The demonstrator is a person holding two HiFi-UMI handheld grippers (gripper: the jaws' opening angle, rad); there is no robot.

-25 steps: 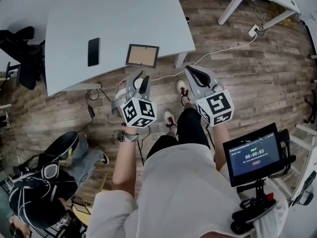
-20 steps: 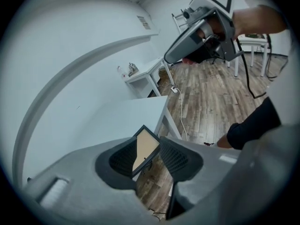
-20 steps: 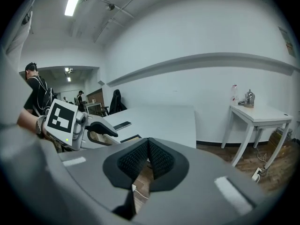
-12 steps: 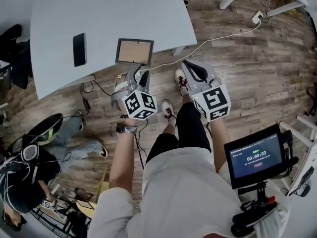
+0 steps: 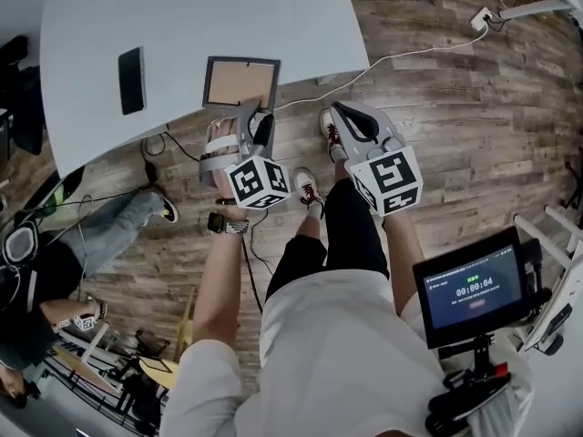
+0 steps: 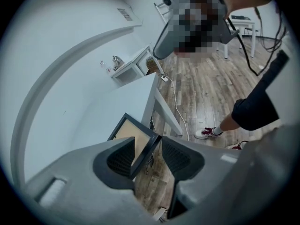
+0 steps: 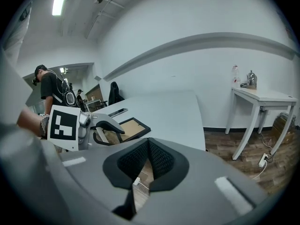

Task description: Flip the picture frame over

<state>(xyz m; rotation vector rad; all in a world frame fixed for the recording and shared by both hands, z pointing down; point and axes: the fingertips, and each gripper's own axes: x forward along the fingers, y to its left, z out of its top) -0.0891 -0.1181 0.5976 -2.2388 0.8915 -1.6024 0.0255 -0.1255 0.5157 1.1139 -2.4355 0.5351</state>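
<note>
Straddles frame (image 6: pixel 129 135) corner with left gripper (image 6: pixel 149 142), jaws just opening, loose; holds right gripper (image 7: pixel 149 149) closed, empty, beside frame.

We see the picture frame (image 5: pixel 240 82) as a small rectangle with a dark, narrow border around a plain tan panel (we cannot tell whether that is backing board or an insert). It lies flat, panel upward, on the pale grey table (image 5: pixel 182 25), right at the table's near edge, and its sides sit slightly askew to that edge. From the left gripper view its nearest corner (image 6: pixel 149 143) appears to reach just over the edge.
</note>
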